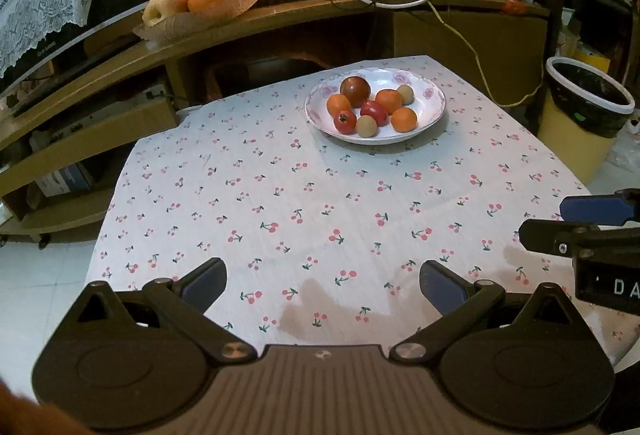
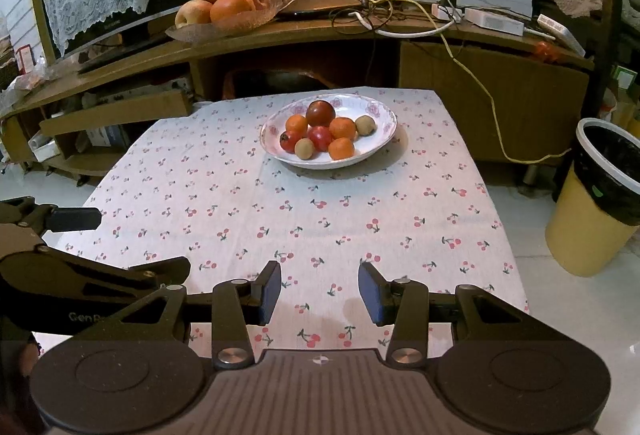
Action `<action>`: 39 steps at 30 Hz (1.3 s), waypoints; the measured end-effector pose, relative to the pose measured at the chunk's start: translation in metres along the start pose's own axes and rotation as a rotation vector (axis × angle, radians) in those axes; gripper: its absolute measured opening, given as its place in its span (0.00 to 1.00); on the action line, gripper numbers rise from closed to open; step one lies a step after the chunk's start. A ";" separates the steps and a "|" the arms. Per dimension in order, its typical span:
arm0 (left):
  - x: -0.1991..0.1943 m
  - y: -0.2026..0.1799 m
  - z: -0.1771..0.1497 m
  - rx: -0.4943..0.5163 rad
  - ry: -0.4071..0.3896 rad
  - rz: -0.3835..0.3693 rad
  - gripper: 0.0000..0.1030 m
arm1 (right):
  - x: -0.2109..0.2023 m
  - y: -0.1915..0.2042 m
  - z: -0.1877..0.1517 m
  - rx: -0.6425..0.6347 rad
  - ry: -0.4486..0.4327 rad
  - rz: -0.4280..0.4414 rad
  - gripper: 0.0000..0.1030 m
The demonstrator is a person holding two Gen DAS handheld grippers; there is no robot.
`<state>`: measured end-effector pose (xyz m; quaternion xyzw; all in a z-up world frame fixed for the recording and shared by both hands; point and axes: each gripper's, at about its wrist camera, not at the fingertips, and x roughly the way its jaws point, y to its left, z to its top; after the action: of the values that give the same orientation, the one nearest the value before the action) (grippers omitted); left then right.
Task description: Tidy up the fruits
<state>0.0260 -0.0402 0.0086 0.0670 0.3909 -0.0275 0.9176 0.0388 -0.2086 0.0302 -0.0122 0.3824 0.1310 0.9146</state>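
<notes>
A white floral plate (image 1: 434, 103) (image 2: 384, 115) sits at the far side of the cherry-print tablecloth. It holds several small fruits: a dark red one (image 1: 355, 91) (image 2: 320, 113), orange ones (image 1: 403, 119) (image 2: 341, 148), red ones (image 1: 375, 113) (image 2: 320, 138) and tan ones (image 1: 366, 126) (image 2: 304, 148). My left gripper (image 1: 322, 285) is open and empty over the near edge of the table. My right gripper (image 2: 319, 293) is open and empty, also near the front edge, to the right of the left one.
A wooden shelf behind the table carries a glass dish (image 1: 192, 21) (image 2: 224, 25) with large oranges and apples, plus cables and a router. A yellow bin (image 1: 580, 123) (image 2: 596, 203) with a black liner stands on the floor at the right.
</notes>
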 end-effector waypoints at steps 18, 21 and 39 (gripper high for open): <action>-0.005 -0.002 -0.007 -0.012 0.010 -0.013 1.00 | -0.003 0.002 -0.009 -0.007 0.014 -0.001 0.43; -0.005 -0.003 -0.007 -0.012 0.011 -0.014 1.00 | -0.003 0.002 -0.010 -0.006 0.016 -0.001 0.43; -0.007 -0.003 -0.012 -0.016 0.014 -0.021 1.00 | -0.003 0.003 -0.013 -0.013 0.027 -0.002 0.43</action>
<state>0.0126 -0.0411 0.0052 0.0559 0.3984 -0.0336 0.9149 0.0265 -0.2084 0.0233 -0.0200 0.3937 0.1326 0.9094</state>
